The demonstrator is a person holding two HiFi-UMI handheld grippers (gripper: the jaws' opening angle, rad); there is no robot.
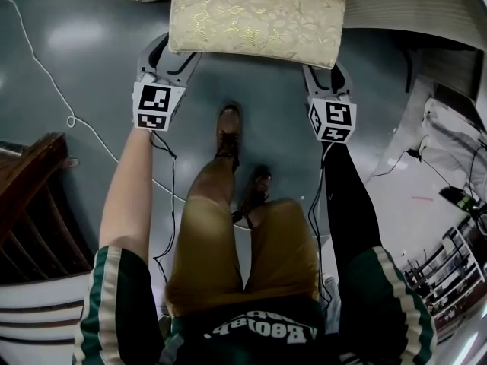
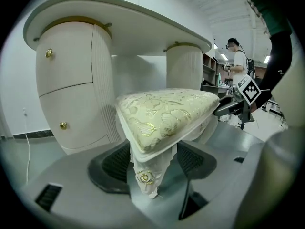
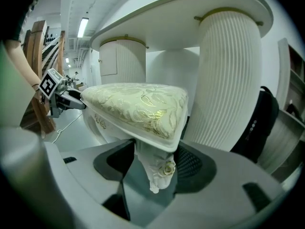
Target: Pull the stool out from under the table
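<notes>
Gripping the cream-and-gold brocade-cushioned white stool at its two near corners, the left gripper and right gripper each have their jaws clamped round a carved corner leg. Beyond both grippers stands the white curved-top dressing table. The stool seems mostly clear of it, though its far edge may lie beneath, so some pulling could be left

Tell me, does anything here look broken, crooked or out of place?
Nothing stands out. The stool looks level by the table, its cushion whole, with the left gripper and the right gripper each clamped on a corner leg. The only untidy thing is a loose white cable trailing across the floor.
</notes>
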